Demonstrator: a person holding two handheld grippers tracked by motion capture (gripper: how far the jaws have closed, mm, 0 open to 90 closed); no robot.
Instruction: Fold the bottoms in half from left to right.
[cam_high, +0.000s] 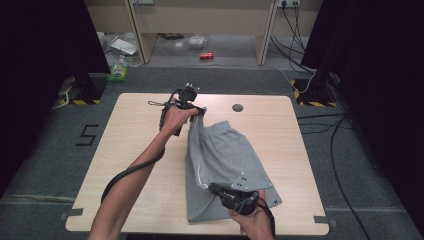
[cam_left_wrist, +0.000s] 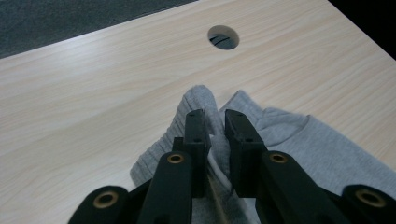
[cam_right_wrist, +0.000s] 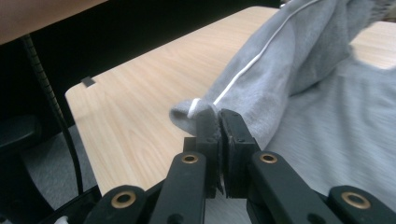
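Observation:
A pair of grey shorts (cam_high: 227, 160) with a white side stripe lies across the middle of the wooden table (cam_high: 130, 145). My left gripper (cam_high: 198, 111) is shut on the waistband end at the far side and lifts it slightly; in the left gripper view the grey cloth (cam_left_wrist: 205, 100) bunches between the jaws. My right gripper (cam_high: 212, 187) is shut on the near hem of a leg. In the right gripper view the shorts (cam_right_wrist: 289, 70) stretch away from the jaws with the white stripe (cam_right_wrist: 252, 63) along the fold.
A round cable hole (cam_high: 238, 107) sits in the table behind the shorts. Bare wood lies to the left of the shorts. Beyond the table are a green packet (cam_high: 118, 73), a red can (cam_high: 206, 55) and cables (cam_high: 320, 120) on the floor.

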